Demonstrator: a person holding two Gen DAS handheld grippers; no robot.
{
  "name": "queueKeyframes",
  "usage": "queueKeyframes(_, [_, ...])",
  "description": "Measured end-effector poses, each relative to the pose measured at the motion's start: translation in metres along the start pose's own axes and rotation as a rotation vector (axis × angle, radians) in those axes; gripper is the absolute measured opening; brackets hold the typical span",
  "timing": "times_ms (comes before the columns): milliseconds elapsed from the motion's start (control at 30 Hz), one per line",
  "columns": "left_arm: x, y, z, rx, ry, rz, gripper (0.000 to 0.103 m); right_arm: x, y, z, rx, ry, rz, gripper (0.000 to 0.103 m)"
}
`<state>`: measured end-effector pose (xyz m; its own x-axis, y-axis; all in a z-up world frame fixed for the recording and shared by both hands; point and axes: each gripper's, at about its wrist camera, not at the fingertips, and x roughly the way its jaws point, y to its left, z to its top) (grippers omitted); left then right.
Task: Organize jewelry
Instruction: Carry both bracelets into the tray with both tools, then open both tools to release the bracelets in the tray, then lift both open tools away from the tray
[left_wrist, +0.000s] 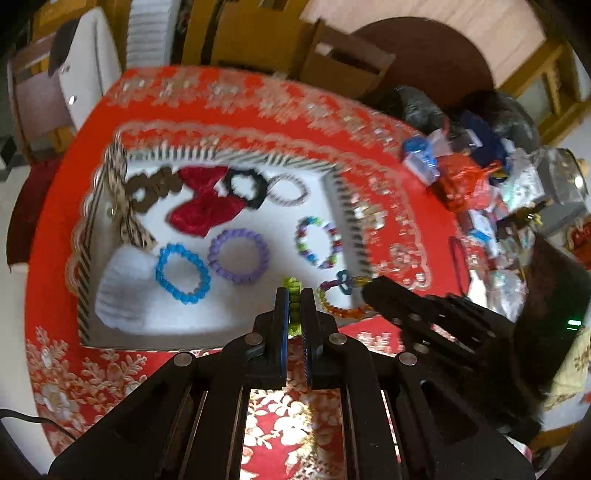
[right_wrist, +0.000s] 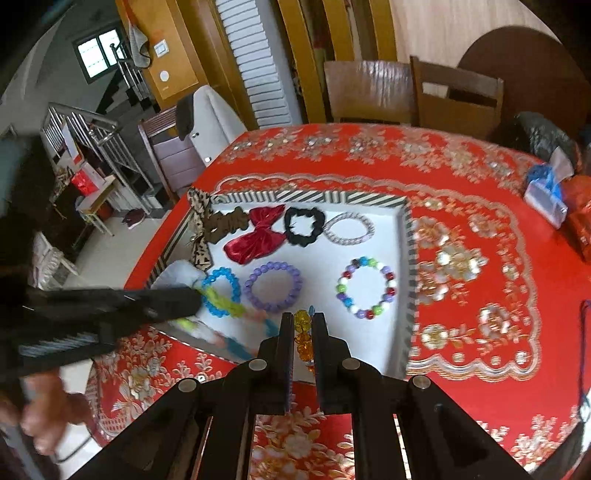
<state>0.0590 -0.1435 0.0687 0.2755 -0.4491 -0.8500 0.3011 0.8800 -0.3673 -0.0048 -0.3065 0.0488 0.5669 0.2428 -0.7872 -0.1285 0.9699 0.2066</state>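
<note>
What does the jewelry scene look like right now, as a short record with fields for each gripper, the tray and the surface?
left gripper: shut on a green bead bracelet
right gripper: shut on an amber bead bracelet
tray: striped rim, white floor
in tray: red bow, black scrunchie, purple bracelet, blue bracelet, multicolour bead bracelet
surface: red floral tablecloth

Tray floor is offering open white room mid-right, between purple bracelet and multicolour bracelet. Striped tray wall is blocking my right side. Back row is sitting crowded: red bow, black scrunchie.
</note>
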Motion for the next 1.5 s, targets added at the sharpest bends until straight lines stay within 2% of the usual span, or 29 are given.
queueKeyframes(133, [0.033,0.032,-0.007,-0.073,0.071,0.060,0.004,0.024,-0.013,-0.002,0.015,0.051,-0.027,0.009])
queueKeyframes(233, [0.047,0.049,-0.013,-0.103,0.103,0.091,0.004,0.041,-0.026,-0.004,0.022,0.096,-0.080,0.009])
queueKeyframes(400, [0.055,0.063,-0.018,-0.118,0.116,0.119,0.004,0.057,-0.034,-0.011,0.006,0.152,-0.140,0.009])
queueKeyframes(567, [0.056,0.059,-0.020,-0.086,0.105,0.148,0.005,0.056,-0.034,-0.015,-0.001,0.160,-0.171,0.012])
queueKeyframes(600, [0.057,0.058,-0.020,-0.076,0.104,0.160,0.006,0.053,-0.033,-0.016,0.004,0.157,-0.171,0.014])
queueKeyframes(667, [0.057,0.055,-0.020,-0.055,0.101,0.184,0.010,0.048,-0.032,-0.016,0.016,0.140,-0.162,0.025])
queueKeyframes(800, [0.050,0.049,-0.022,-0.015,0.065,0.214,0.042,0.031,-0.026,-0.017,0.047,0.090,-0.132,0.025])
queueKeyframes(833, [0.046,0.048,-0.022,-0.009,0.052,0.218,0.043,0.029,-0.023,-0.017,0.050,0.082,-0.130,0.025])
queueKeyframes(1000, [0.032,0.045,-0.024,0.008,0.021,0.250,0.047,0.012,-0.009,-0.019,0.064,0.017,-0.126,0.028])
queueKeyframes(1067, [0.025,0.044,-0.026,0.026,-0.001,0.277,0.047,0.007,-0.004,-0.021,0.066,-0.001,-0.136,0.038])
queueKeyframes(1500, [-0.017,0.043,-0.035,0.053,-0.115,0.351,0.047,-0.017,0.022,-0.024,0.091,-0.097,-0.126,0.044])
